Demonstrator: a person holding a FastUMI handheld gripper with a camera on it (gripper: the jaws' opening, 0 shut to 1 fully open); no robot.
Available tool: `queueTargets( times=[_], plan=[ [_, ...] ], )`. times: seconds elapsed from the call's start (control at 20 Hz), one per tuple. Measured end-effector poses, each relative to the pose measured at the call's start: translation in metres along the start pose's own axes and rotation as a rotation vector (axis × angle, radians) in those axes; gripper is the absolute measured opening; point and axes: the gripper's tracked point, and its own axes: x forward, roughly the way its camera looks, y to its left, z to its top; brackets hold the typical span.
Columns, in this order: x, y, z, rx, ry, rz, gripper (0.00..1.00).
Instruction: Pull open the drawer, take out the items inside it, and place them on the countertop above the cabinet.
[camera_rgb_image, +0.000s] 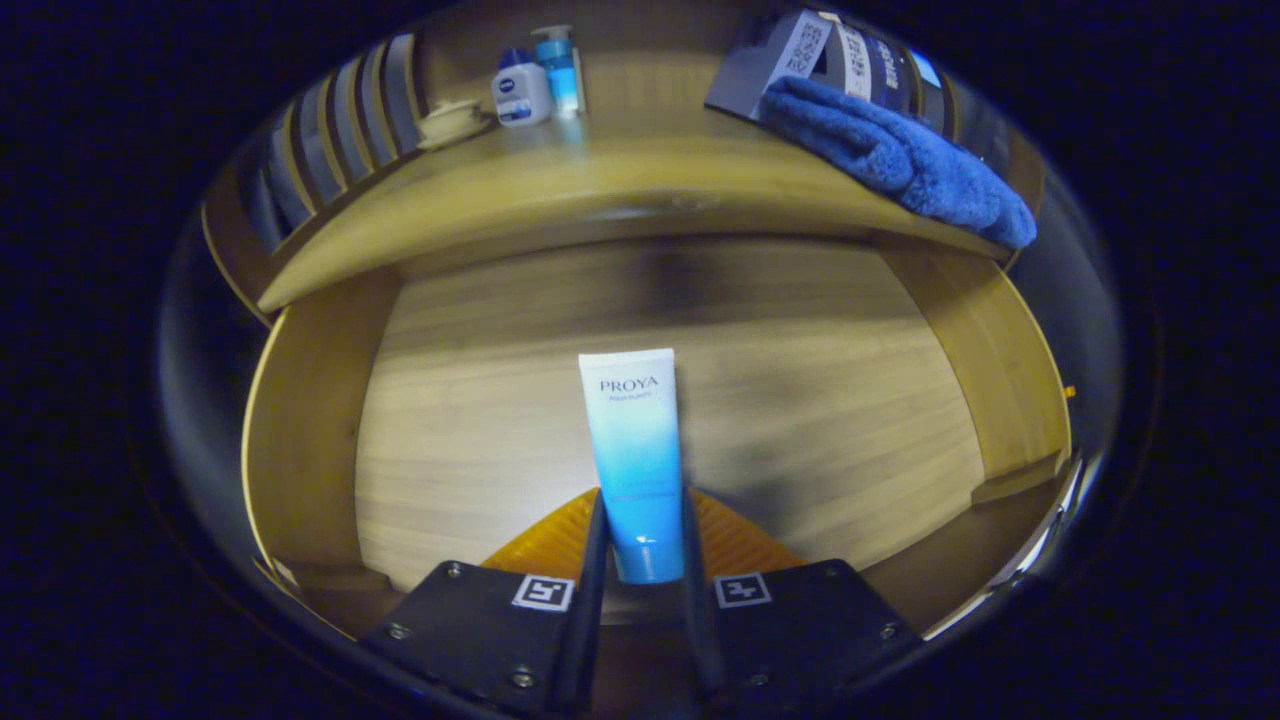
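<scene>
Warm wood surrounds me: I am looking down into the open drawer, its pale plank floor lit from above and its side walls curving up to either side.

My gripper is clenched on the tube. I see both fingers pressing against the tube's lower end, one on each side, with the cap end tucked between them and the flat crimped end pointing away from me. The tube is white at that far end and fades to bright blue toward the cap. It stands out along the line of the fingers, above the drawer floor; I cannot tell whether it touches the wood.

Beyond the tube, the drawer floor runs back into shadow under the countertop, whose front edge arcs across above the drawer.

On the countertop, well beyond the fingers, a white bottle with a blue cap stands just beside a taller blue pump bottle, and a small pale dish sits next to them. Off to the other side a folded blue towel lies along the front edge, with a dark box behind it, touching or nearly so. A slatted wooden rail runs behind the dish.
</scene>
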Motion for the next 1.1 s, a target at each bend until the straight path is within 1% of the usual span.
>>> queueTargets(
  times=[0.4,0.55,0.65,0.75,0.9,1.1],
  plan=[
    [-0.062,0.003,0.055,0.033,-0.228,-0.003,0.36],
    [-0.081,0.003,0.088,0.04,-0.304,0.001,0.36],
    [-0.086,0.002,0.111,0.021,-0.33,-0.001,0.36],
    [-0.086,0.002,0.135,0.022,-0.365,0.015,0.36],
    [-0.075,-0.001,0.17,0.069,-0.404,0.065,0.36],
    [-0.046,-0.012,0.191,0.057,-0.364,0.083,0.36]
  ],
)
